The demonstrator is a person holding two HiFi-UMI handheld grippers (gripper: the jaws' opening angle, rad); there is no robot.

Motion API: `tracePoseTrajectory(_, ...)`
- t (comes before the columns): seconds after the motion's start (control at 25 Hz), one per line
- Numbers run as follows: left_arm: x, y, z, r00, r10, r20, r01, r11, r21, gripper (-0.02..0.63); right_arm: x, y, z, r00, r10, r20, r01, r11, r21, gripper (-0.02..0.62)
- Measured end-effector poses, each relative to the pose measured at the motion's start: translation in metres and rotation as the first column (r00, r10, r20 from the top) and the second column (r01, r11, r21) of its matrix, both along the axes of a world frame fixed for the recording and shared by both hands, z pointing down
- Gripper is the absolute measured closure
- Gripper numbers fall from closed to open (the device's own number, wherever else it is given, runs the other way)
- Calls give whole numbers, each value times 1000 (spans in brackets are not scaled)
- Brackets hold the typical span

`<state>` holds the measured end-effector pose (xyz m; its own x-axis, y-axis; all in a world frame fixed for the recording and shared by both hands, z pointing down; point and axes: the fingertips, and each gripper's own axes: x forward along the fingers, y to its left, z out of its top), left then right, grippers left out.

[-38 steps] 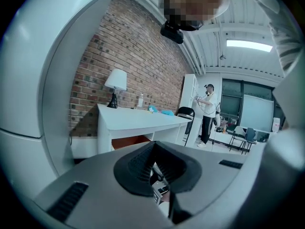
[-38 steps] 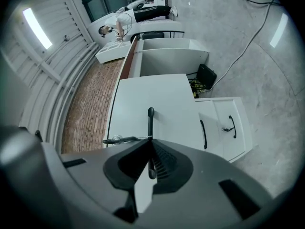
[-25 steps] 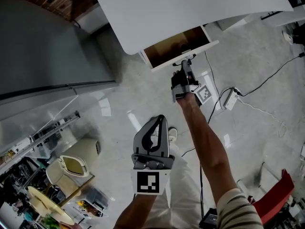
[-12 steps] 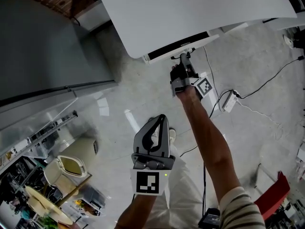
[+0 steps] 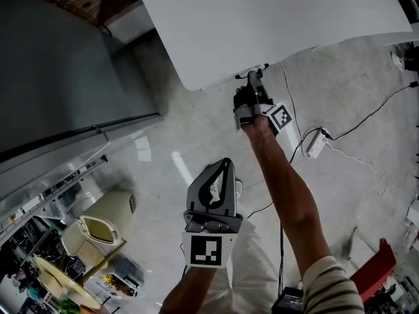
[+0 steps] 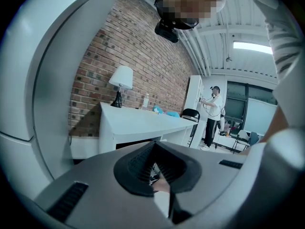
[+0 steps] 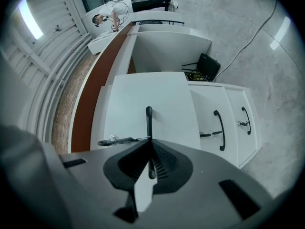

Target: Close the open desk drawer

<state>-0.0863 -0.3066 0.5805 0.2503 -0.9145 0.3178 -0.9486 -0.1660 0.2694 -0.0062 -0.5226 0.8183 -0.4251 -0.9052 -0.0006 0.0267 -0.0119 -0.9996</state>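
The white desk (image 5: 262,18) fills the top of the head view. Its top drawer (image 7: 157,99) sits pushed in under the desk edge, and only the handle shows in the head view. My right gripper (image 5: 253,77) reaches out level, shut on the black drawer handle (image 7: 148,120), which runs between the jaws of the right gripper (image 7: 150,151). A key (image 7: 114,140) sticks out of the drawer front beside the handle. My left gripper (image 5: 221,165) hangs lower and nearer to me, shut and empty; in its own view the left gripper (image 6: 159,175) points at another desk.
Two lower drawer fronts with black handles (image 7: 220,130) lie to the right of the top drawer. A power strip (image 5: 316,139) with cables lies on the concrete floor. A grey cabinet (image 5: 59,64) stands left, a bin (image 5: 105,224) lower left, a red chair (image 5: 383,263) lower right.
The drawer has slid in under the desk and its brown inside no longer shows. My right gripper went with it toward the desk, still on the handle. The left gripper shifted slightly.
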Motion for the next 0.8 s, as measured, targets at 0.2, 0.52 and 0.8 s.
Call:
tracePoseTrajectory(0.2, -5, -6, 1, 1000, 10, 15, -10, 1000, -7, 600, -8, -15, 0, 1000, 0, 2, 0, 1000, -4, 572)
tracePoseTrajectory(0.52, -13, -12, 6, 1000, -1, 5, 1, 1000, -16, 600, -20, -34, 1, 1000, -17, -15, 16, 1000, -16, 572)
tracePoseTrajectory(0.8, -16, -17, 3, 999, 35, 9, -35, 999, -1, 600, -28, -45, 4, 1000, -8, -19, 7, 1000, -26, 572)
